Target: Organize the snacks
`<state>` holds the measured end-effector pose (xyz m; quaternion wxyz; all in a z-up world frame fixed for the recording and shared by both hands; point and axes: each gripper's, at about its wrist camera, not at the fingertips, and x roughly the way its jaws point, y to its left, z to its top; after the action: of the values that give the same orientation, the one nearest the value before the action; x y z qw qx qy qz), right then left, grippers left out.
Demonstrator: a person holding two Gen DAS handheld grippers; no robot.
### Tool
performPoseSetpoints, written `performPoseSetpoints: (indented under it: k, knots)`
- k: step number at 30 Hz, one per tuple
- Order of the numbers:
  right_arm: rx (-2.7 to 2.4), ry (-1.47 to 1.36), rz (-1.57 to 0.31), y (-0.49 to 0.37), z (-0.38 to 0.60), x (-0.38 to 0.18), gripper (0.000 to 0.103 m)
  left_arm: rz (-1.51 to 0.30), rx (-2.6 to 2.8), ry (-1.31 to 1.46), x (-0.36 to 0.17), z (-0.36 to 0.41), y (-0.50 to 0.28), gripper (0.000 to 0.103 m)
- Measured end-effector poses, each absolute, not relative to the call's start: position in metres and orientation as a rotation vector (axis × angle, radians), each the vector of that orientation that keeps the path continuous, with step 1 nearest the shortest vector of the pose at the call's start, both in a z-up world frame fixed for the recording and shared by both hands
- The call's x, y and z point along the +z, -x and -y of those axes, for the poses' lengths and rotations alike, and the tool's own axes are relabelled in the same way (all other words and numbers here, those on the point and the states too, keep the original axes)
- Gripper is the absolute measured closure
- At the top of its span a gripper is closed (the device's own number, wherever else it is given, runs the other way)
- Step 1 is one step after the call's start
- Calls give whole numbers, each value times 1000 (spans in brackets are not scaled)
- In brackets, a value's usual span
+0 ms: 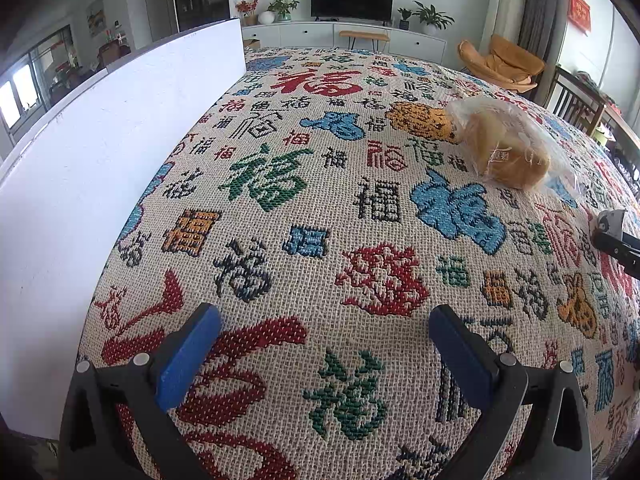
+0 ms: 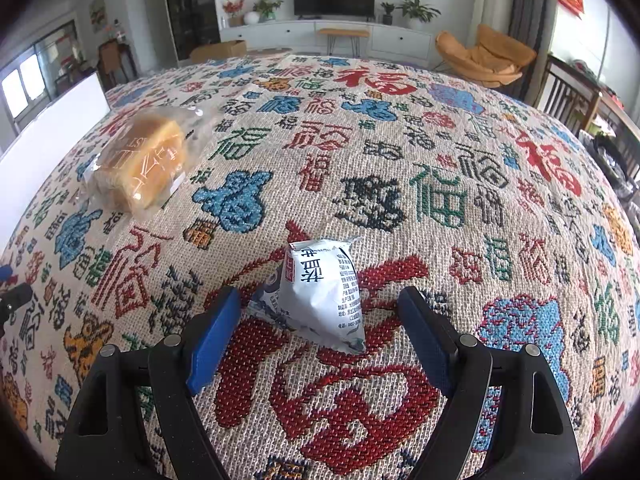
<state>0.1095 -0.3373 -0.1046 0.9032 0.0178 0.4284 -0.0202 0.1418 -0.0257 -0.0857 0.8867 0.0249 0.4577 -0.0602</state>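
Observation:
A bread loaf in a clear bag [image 1: 508, 148] lies on the patterned tablecloth, far right in the left wrist view and upper left in the right wrist view [image 2: 144, 160]. A small white snack packet [image 2: 320, 296] with printed text lies on the cloth between and just ahead of the open fingers of my right gripper [image 2: 320, 320]. My left gripper [image 1: 324, 334] is open and empty over bare cloth, next to a white box wall [image 1: 100, 160]. The right gripper's tip shows at the right edge of the left wrist view [image 1: 612, 228].
The white box [image 2: 52, 136] stands along the table's left side. The cloth [image 1: 320, 208] covers the whole table. Beyond the far edge are a TV cabinet [image 1: 348, 36], an orange chair [image 1: 500, 64] and wooden chairs [image 2: 576, 96] at the right.

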Motion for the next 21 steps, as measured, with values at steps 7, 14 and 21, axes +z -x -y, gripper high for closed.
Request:
performPoseSetpoints:
  k: [7, 14, 21]
  knots:
    - [-42, -37, -886, -110, 337, -105, 19, -952, -125, -52, -86, 26, -142, 0]
    - [-41, -38, -885, -110, 337, -105, 19, -952, -125, -53, -86, 26, -142, 0]
    - [-41, -38, -885, -109, 338, -105, 19, -1003, -174, -36, -81, 26, -147, 0]
